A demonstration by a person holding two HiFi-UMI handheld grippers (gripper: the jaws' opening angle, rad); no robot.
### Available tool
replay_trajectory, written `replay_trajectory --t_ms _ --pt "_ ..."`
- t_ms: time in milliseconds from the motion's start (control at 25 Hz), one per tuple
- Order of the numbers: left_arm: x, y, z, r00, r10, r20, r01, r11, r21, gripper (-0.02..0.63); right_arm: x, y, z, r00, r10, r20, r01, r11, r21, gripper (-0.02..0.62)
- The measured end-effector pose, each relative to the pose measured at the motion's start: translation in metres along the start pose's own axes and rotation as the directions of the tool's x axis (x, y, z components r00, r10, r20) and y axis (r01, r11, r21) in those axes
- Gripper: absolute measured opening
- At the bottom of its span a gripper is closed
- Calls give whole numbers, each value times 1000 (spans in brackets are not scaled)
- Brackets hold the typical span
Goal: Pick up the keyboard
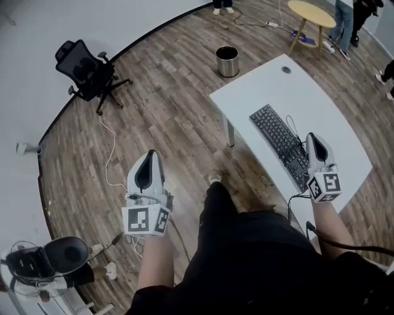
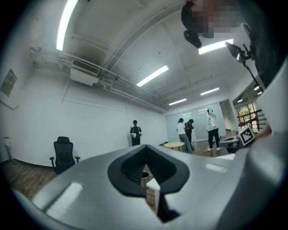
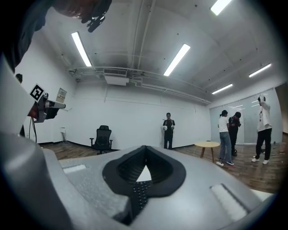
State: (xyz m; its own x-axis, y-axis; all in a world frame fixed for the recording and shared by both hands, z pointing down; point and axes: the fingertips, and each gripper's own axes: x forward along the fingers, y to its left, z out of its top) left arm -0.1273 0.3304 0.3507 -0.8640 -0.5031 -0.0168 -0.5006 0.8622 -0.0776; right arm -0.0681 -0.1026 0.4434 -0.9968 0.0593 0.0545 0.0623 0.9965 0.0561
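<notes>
Head view: we see keyboard (image 1: 280,143) lying diagonal on desk (image 1: 265,92), bare top both sides. Our R gripper (image 1: 313,136) hangs at its near end; L gripper (image 1: 150,155) over floor, well left of desk edge.
L gripper view: jaws closed, empty.
R gripper view: jaws closed, empty, keys below.

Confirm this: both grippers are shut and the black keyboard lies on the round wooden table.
Wrong table: the head view shows the keyboard on the white desk, not the round table. The left gripper and right gripper are indeed shut.
</notes>
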Motion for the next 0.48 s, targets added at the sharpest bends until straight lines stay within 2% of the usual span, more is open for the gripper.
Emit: replay_trajectory --t_ms 200,320,480 --pt "45 0 -4 994 -105 -14 105 994 -1 3 8 -12 0 997 -72 -20 72 997 -3 2" --pt "71 -9 -15 981 -193 -26 193 981 6 3 11 -17 -8 993 -118 -32 118 993 8 2" --pt "114 -22 -25 962 -272 -16 272 962 -11 3 16 -26 -16 984 -168 -54 168 986 2 2"
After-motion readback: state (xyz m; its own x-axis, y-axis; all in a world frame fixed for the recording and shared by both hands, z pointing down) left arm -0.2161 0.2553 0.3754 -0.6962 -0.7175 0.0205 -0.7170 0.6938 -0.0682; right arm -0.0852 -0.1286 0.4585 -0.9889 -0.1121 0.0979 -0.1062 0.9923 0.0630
